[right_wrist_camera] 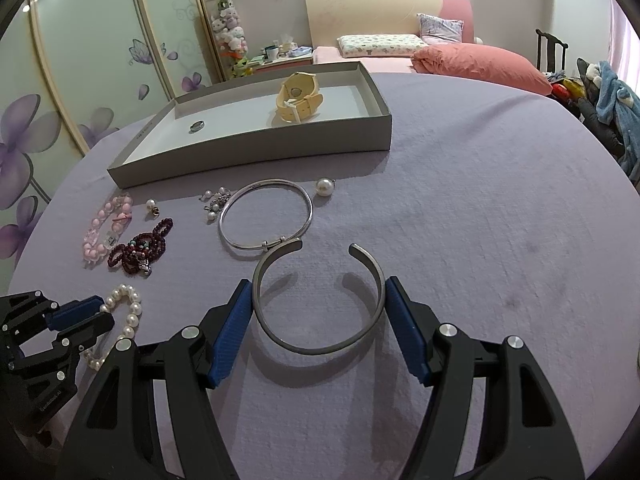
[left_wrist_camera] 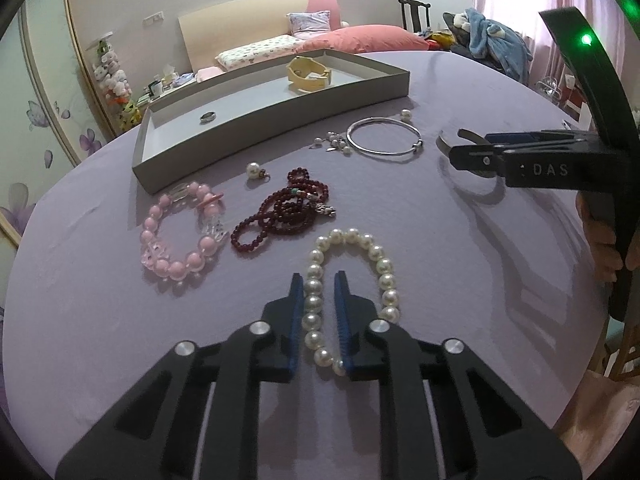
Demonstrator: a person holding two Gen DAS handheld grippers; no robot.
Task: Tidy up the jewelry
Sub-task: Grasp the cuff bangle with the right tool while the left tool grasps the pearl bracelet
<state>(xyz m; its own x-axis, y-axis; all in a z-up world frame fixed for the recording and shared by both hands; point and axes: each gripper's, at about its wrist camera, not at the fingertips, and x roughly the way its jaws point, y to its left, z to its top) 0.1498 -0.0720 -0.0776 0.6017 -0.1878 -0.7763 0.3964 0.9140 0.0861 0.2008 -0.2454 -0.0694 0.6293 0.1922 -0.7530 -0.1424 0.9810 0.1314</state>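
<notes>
My left gripper (left_wrist_camera: 318,278) is shut on one side of the white pearl bracelet (left_wrist_camera: 376,252), which lies on the purple tablecloth; the right wrist view shows that gripper (right_wrist_camera: 105,312) low at the left. My right gripper (right_wrist_camera: 317,286) is shut on an open grey metal cuff (right_wrist_camera: 320,350), a pad pressing on each side. The cuff hangs just above the cloth and casts a shadow. A grey tray (right_wrist_camera: 260,148) at the back holds a cream watch (right_wrist_camera: 298,98) and a ring (right_wrist_camera: 197,125).
On the cloth lie a thin silver bangle (right_wrist_camera: 311,210), a pink bead bracelet (left_wrist_camera: 176,268), a dark red bead string (left_wrist_camera: 288,208), loose pearl pendants (left_wrist_camera: 253,169) and a small pearl cluster (left_wrist_camera: 336,142). Behind the table are a bed, a chair and wardrobe doors.
</notes>
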